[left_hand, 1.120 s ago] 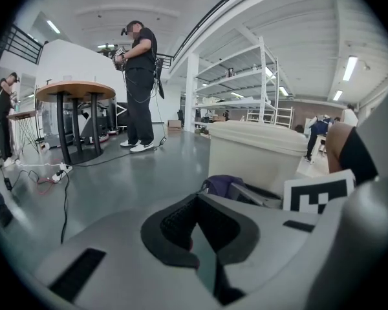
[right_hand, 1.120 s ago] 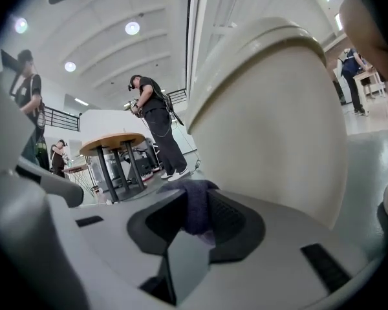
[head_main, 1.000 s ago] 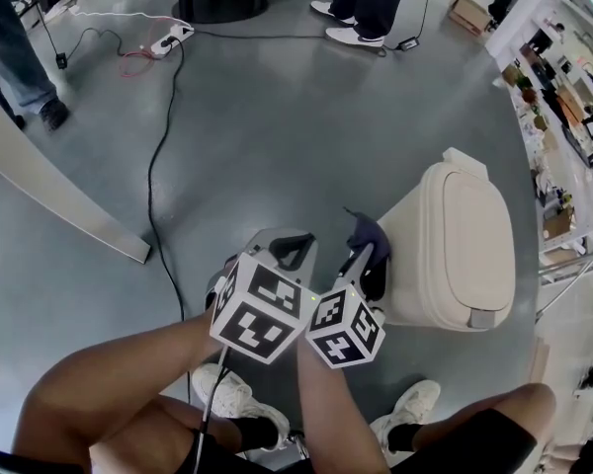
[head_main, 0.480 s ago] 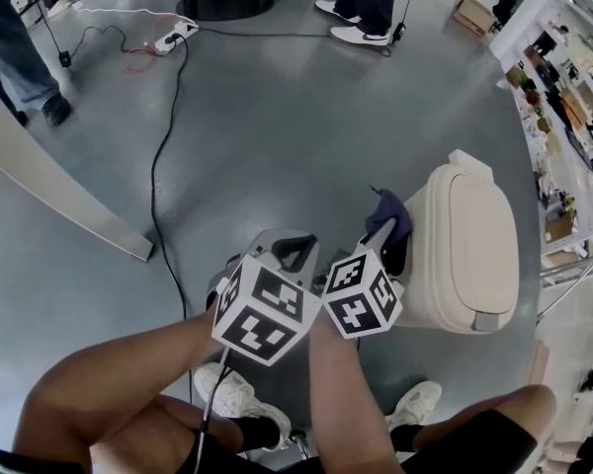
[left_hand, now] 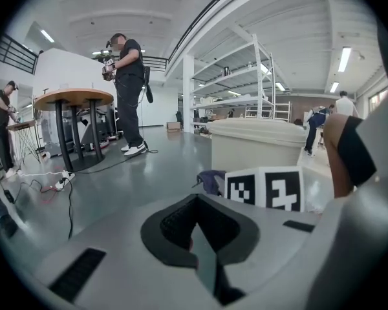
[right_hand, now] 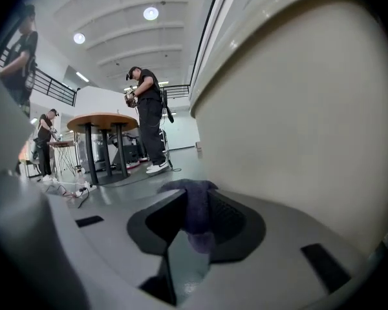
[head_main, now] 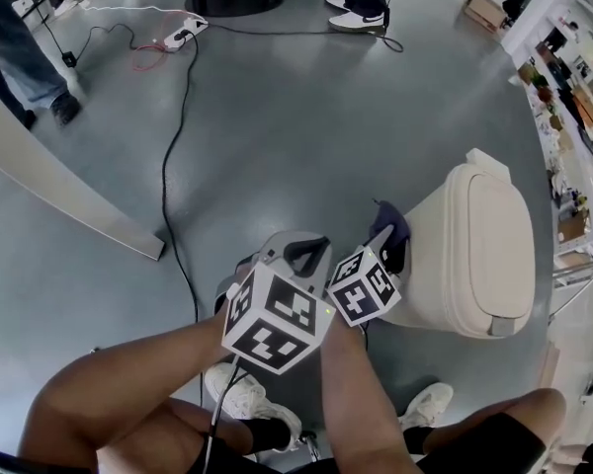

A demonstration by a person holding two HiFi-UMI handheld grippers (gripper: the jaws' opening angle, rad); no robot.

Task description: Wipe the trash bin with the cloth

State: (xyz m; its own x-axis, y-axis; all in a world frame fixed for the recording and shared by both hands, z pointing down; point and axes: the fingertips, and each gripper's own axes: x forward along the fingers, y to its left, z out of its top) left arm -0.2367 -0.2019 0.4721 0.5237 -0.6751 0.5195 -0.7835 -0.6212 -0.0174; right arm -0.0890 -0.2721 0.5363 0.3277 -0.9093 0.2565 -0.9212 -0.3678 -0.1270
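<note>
The grey floor [head_main: 277, 136] is lying open on the far side of the trash bin [head_main: 494, 245] and out to its left, while shelving [head_main: 573, 117] is crowding the room beyond the bin's right edge. The cream bin is standing upright with its lid down, the rounded lid edge overhanging the left side wall. Well to the bin's left, a long pale curved panel [head_main: 59, 191] is running across the floor, and a black cable [head_main: 173, 136] is trailing between that panel and the bin, leaving a wide bare strip beside the bin. The left gripper [head_main: 301, 248] is hanging just left of the bin, apart from it, its jaws pressed together with nothing between them [left_hand: 195, 237]. The right gripper [head_main: 385, 243] is reaching against the bin's left wall, below the lid edge, its jaws pinching the purple cloth [head_main: 391, 220]. In the right gripper view the cloth [right_hand: 194, 208] is sticking out past the jaw tips [right_hand: 191, 234], with the bin's wall [right_hand: 297, 128] rising just beside it; whether the cloth is touching the wall is not clear.
</note>
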